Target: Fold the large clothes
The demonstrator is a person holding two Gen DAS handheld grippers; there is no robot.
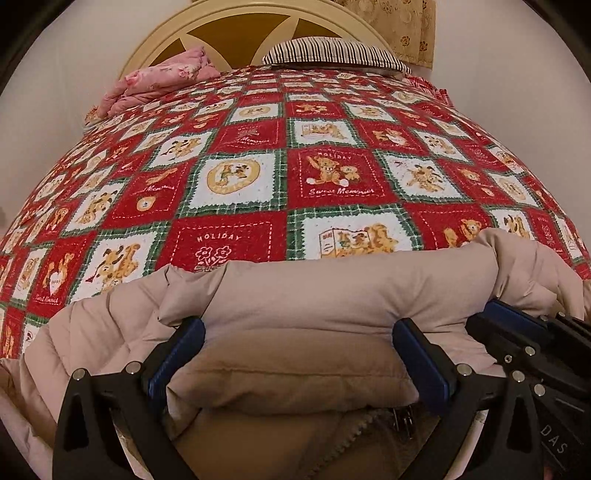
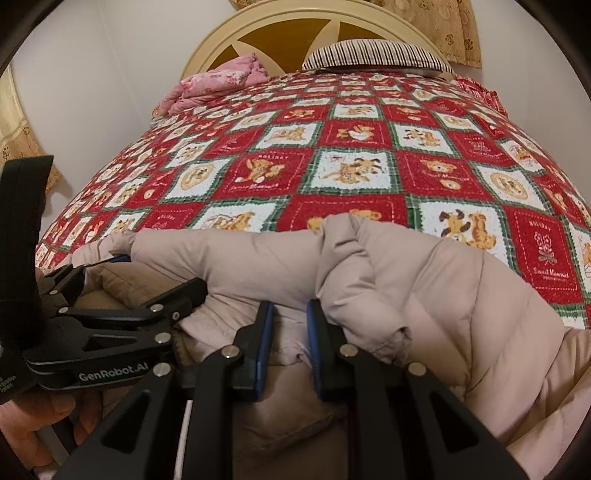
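Observation:
A beige puffer jacket (image 1: 295, 295) (image 2: 424, 295) lies bunched at the near end of the bed, its darker lining and zipper showing below a rolled edge. My left gripper (image 1: 298, 324) stands open, its blue-padded fingers wide apart against that rolled edge, and the pads do not squeeze it. In the right wrist view it appears at the left (image 2: 162, 269), held by a hand (image 2: 37, 417). My right gripper (image 2: 290, 304) is shut on a fold of the jacket, with only a narrow strip of fabric between the pads. It sits just right of the left gripper (image 1: 498, 310).
The jacket rests on a red, white and green teddy-bear bedspread (image 1: 332, 173) (image 2: 351, 170) that stretches away to a cream headboard (image 1: 240, 37). A striped pillow (image 1: 332, 51) and a crumpled pink quilt (image 1: 159, 81) lie at the far end. A patterned curtain (image 2: 454, 33) hangs behind.

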